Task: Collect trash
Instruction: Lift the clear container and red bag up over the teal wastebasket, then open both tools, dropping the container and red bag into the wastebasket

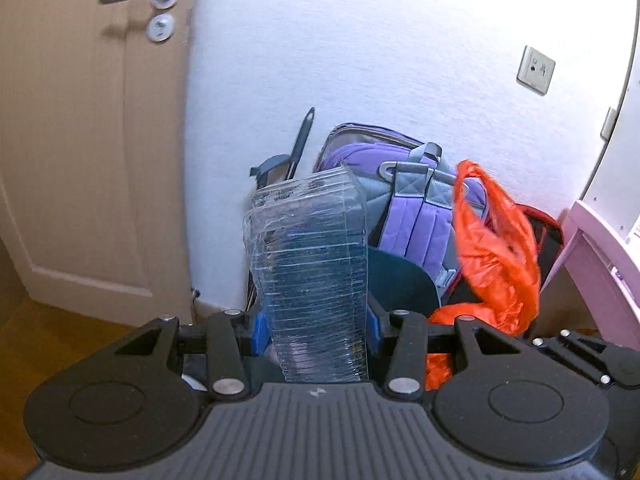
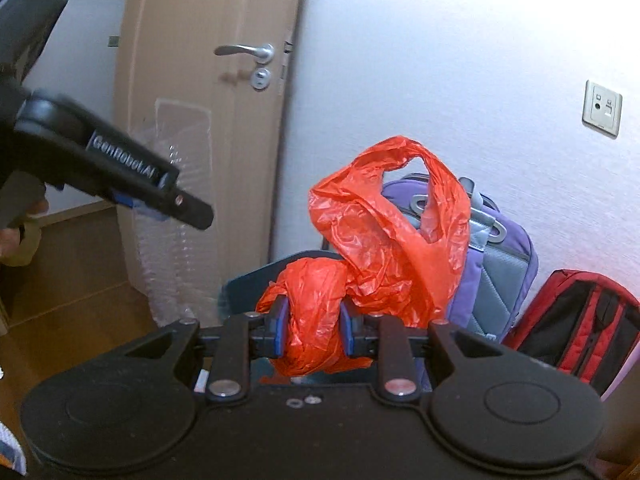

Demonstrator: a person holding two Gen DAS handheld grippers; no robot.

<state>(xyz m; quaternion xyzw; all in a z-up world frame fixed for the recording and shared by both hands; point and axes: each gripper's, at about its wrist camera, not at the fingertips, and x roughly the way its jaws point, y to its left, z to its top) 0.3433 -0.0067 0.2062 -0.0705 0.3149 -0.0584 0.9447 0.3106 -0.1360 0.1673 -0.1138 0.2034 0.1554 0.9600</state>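
The orange bag [image 2: 384,240] is the bigger worry: the right gripper [image 2: 312,330] pinches only a bunched wad near the bag's bottom, so the mouth and handle loops flop upward and sideways, unsupported, in front of the purple backpack [image 2: 496,264] by the wall. With no second hold on the rim the mouth will likely stay collapsed, and anything pushed at it could glance off and drop to the floor; thin film could also slide out of the pads. The clear plastic container [image 1: 312,276] is clamped between the fingers of the left gripper [image 1: 314,330], held in the air to the left of the bag, nothing under it. Its long axis runs up and away from the gripper, open ridged end leading toward the wall. Its slick, springy walls may buckle or squirt free if squeezed harder, and its width looks awkward for a slack bag mouth.
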